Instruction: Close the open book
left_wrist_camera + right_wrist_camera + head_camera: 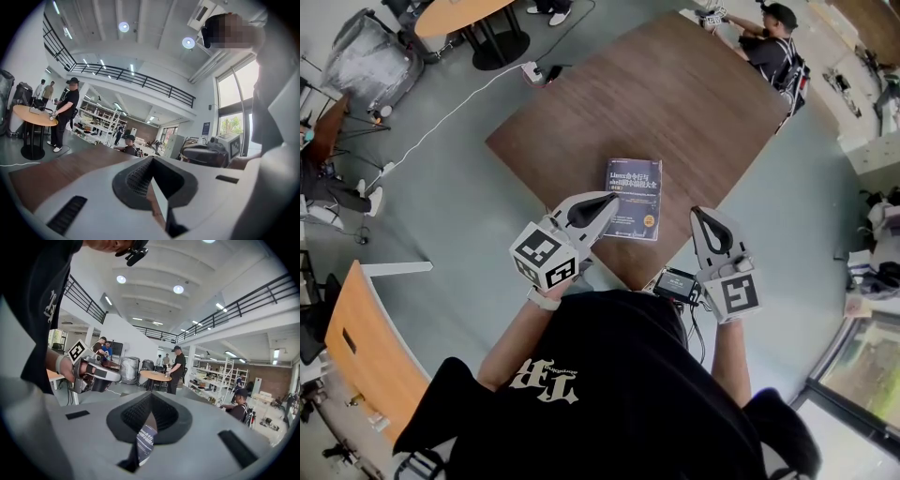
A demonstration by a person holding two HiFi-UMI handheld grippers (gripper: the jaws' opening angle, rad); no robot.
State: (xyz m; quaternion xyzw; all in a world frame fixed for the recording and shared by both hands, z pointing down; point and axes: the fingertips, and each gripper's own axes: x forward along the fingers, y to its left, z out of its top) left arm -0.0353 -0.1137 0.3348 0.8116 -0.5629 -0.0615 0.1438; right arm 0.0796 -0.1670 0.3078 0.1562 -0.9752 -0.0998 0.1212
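Observation:
A blue book [634,199] lies closed, cover up, near the front edge of the brown table [656,94]. My left gripper [605,200] hovers by the book's left edge with its jaws together and nothing between them. Off to the book's right, past the table's corner, my right gripper [703,214] is shut and empty as well. In the left gripper view the left gripper [151,160] points level across the tabletop. In the right gripper view a strip of the book [146,442] shows through the slit below the right gripper's [151,397] closed jaws, with the left gripper [93,373] at the left.
A person [773,47] sits at the table's far corner. A small black device [677,283] sits at the near edge by my body. An orange chair [366,347] stands to my left, and a round orange table [459,14] farther back. A white cable [450,112] crosses the floor.

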